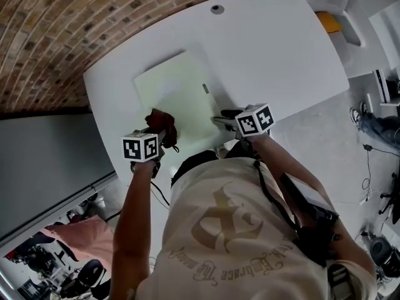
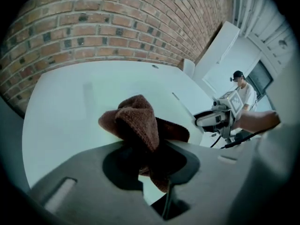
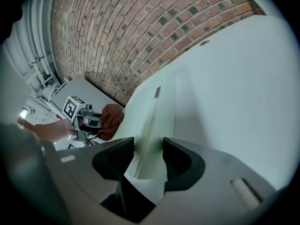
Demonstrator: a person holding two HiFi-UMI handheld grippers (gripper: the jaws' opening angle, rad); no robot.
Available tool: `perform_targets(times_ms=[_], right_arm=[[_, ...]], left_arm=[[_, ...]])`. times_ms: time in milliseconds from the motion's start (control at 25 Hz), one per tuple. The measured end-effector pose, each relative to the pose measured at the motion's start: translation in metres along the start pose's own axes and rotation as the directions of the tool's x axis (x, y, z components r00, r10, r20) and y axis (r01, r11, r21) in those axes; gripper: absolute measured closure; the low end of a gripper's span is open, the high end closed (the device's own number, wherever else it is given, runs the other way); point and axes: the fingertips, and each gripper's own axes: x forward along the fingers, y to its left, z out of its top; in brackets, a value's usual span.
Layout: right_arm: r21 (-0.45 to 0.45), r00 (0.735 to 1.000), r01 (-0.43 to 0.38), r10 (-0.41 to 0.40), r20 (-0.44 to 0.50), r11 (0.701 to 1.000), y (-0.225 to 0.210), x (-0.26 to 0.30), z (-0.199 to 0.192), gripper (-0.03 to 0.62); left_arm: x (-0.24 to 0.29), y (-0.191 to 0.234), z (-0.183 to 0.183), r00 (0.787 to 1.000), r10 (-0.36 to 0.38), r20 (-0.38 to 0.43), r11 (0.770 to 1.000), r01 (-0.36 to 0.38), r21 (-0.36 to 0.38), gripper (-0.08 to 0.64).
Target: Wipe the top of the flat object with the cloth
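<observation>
A pale green flat board lies on the white table, with a small grey mark near its right edge. My left gripper is shut on a bunched brown cloth over the board's near left part. In the left gripper view the cloth bulges up out of the jaws of that gripper. My right gripper is at the board's near right corner. In the right gripper view the board's edge fills the gap between the jaws of that gripper, which look shut on it.
A round cable hole sits at the table's far edge. A brick wall runs along the left. A white chair stands at the far right, and a person stands in the background.
</observation>
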Motion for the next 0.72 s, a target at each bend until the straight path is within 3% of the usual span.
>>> perform_targets(times_ms=[240, 480, 600, 720], right_arm=[[0.016, 1.000, -0.001, 0.000, 0.009, 1.000, -0.001, -0.001, -0.001, 0.387], [0.063, 0.999, -0.025, 0.023, 0.038, 0.998, -0.002, -0.002, 0.007, 0.390], [0.071, 0.995, -0.020, 0.013, 0.095, 0.997, -0.008, -0.005, 0.033, 0.390], [0.045, 0.994, 0.006, -0.011, 0.111, 0.999, -0.015, -0.001, 0.058, 0.388]], left_arm=[[-0.022, 0.013, -0.036, 0.999, 0.019, 0.045, 0.993, -0.014, -0.116, 0.477], [-0.039, 0.017, -0.061, 0.998, 0.017, 0.055, 0.984, -0.007, -0.177, 0.477], [-0.044, 0.004, -0.053, 0.997, -0.036, 0.067, 0.984, 0.047, -0.171, 0.477], [-0.037, -0.019, -0.041, 0.994, -0.097, 0.059, 0.988, 0.103, -0.111, 0.477]])
